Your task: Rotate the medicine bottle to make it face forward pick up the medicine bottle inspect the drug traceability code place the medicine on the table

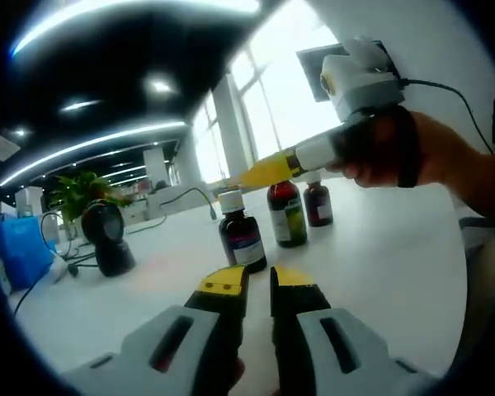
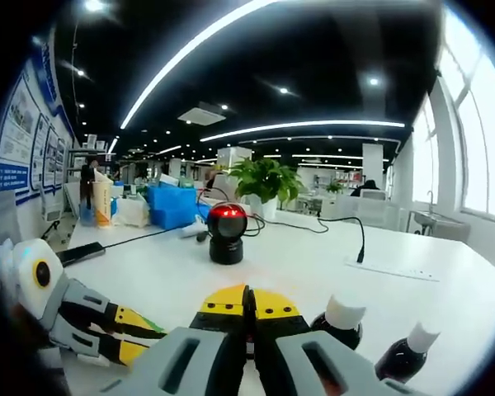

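On the left of the left gripper view, a black dome-shaped barcode scanner on a stand (image 1: pixel 107 239) stands on the white worktop (image 1: pixel 379 247), with blue plastic bags (image 1: pixel 16 247) and a green pot plant (image 1: pixel 78 194) behind it. In the middle stand three dark brown medicine bottles. The nearest one, with white cap and white-purple label (image 1: pixel 241 231), is just ahead of the left gripper (image 1: pixel 258 280), whose yellow-tipped jaws are almost clenched together with nothing between them. The second bottle, with a green label (image 1: pixel 287 213), and the third small bottle (image 1: pixel 318 204) are a little behind.

I judge the nearest bottle to be light but stiff, probably glass or hard plastic, smooth and easy to tip; the body below the cap seems the best place to hold.

From the right comes the right gripper (image 1: pixel 243 177), its yellow tip above the nearest bottle's cap. In the right gripper view its jaws (image 2: pixel 247 304) are closed together and empty. The neighbour bottles stand near, so they may be knocked.
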{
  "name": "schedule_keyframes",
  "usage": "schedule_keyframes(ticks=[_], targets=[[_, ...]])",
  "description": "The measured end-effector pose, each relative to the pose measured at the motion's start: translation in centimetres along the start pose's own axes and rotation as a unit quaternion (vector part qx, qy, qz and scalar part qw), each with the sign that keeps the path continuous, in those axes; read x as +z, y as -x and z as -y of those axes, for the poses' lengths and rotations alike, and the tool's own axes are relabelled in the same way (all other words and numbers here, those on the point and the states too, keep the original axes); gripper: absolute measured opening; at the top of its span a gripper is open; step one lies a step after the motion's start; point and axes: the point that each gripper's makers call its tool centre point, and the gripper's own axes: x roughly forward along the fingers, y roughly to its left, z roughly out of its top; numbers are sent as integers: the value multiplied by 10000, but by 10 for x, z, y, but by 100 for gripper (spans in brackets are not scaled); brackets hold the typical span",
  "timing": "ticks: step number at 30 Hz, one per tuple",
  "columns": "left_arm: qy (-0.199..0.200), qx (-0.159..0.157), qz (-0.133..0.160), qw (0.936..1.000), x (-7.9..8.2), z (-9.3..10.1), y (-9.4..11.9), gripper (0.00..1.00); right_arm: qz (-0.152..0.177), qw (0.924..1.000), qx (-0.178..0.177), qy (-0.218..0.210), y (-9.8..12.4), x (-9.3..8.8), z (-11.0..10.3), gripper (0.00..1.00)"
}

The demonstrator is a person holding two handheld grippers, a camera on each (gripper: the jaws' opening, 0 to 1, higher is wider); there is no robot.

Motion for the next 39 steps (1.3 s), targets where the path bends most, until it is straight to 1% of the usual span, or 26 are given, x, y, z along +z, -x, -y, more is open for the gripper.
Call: schedule_keyframes(ticks=[6, 11, 15, 20, 25, 35, 39], targets=[[-22, 7, -26, 10000, 0, 0, 0, 3, 7, 10000, 76, -56, 2, -1, -2, 0], [-12, -2, -30, 10000, 0, 0, 0, 3, -64, 9999, 27, -143, 2, -9, 0, 0], [-33, 6, -37, 10000, 1, 1, 1, 3, -67, 9998, 31, -175, 6, -14, 0, 0], [-44, 26, -59, 10000, 0, 1, 0, 3, 1, 9998, 28, -184, 17, -13, 1, 0], [-71, 46, -85, 9999, -1, 0, 0, 3, 28, 9998, 97, -154, 28, -12, 2, 0], [-99, 62, -92, 9999, -1, 0, 0, 3, -1, 9998, 197, -64, 50, -22, 3, 0], [-122, 48, -82, 9999, -1, 1, 0, 3, 24, 9998, 150, -84, 62, -25, 8, 0]])
